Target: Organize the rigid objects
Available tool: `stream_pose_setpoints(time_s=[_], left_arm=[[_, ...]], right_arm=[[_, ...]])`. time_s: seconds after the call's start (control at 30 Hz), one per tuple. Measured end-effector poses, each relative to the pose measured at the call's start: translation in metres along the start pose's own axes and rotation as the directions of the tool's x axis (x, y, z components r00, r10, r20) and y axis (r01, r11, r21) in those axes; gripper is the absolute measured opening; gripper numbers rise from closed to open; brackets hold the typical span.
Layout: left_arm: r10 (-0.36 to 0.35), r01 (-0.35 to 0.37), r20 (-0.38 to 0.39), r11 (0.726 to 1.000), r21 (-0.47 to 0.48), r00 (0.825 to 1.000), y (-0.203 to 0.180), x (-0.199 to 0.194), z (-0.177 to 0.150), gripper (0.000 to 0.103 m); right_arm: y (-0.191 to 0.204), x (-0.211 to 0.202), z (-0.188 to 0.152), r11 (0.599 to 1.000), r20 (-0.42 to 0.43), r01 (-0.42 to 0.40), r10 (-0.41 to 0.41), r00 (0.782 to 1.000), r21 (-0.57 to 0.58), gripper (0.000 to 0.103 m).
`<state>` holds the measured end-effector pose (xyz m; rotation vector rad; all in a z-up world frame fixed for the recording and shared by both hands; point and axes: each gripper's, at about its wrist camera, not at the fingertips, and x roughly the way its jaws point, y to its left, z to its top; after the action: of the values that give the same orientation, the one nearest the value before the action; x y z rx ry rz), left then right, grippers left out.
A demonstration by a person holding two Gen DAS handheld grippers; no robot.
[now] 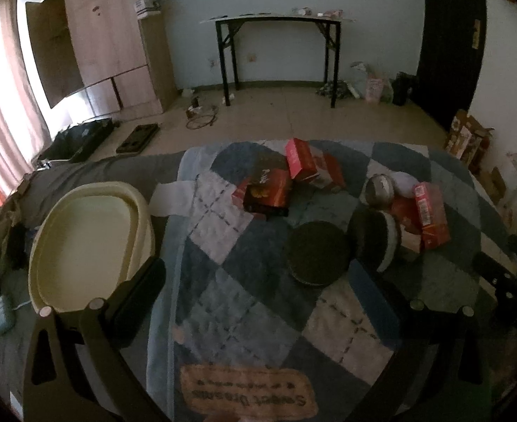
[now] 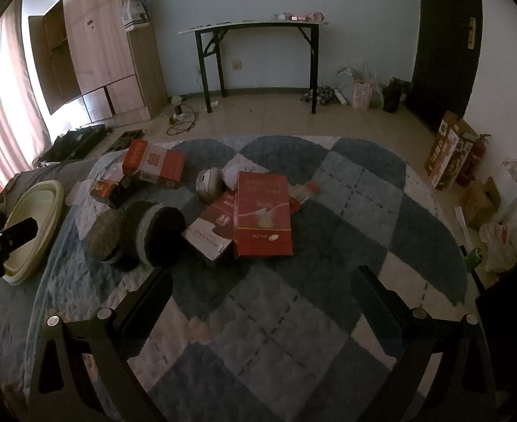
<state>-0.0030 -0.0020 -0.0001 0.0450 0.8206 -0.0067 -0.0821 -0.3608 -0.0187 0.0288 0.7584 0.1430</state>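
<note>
Checkered rug (image 2: 329, 190) under both claws (image 1: 255, 274) (image 2: 262, 281) (wide open, w/ nothing held)

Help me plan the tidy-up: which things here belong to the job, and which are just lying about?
Job: red boxes, dark round tins, silver ball, cream basin.

Lying about: folding table, wardrobe, floor cables, bags by the door.

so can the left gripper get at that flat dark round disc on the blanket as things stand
Probably yes. The left gripper is open and empty, and the dark disc lies flat just ahead of it, with only bare blanket between.
</note>
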Motion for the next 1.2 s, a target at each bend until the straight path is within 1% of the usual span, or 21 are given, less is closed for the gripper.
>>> stream_pose_setpoints(time_s=[0.1, 0.27, 1.2], left_arm=[[-0.024, 0.024, 0.013, 1.0, 0.003, 1.0, -0.0017, -0.0023, -0.0005, 0.103], [-0.032, 0.032, 0.019, 0.999, 0.01, 0.999, -0.004, -0.0034, -0.0006, 0.103], [-0.039, 0.039, 0.015, 0.999, -0.006, 0.999, -0.002, -0.0029, -0.0022, 0.103]], right_arm=[[0.0001, 0.0003, 0.0002, 1.0, 0.0, 0.0, 0.0, 1.0, 0.0, 0.103], [-0.0001, 0.0, 0.0001, 1.0, 0.001, 0.0, 0.0, 1.0, 0.0, 0.103], [-0.0007, 0.0009, 0.0008, 1.0, 0.0, 0.0, 0.0, 1.0, -0.002, 0.103]])
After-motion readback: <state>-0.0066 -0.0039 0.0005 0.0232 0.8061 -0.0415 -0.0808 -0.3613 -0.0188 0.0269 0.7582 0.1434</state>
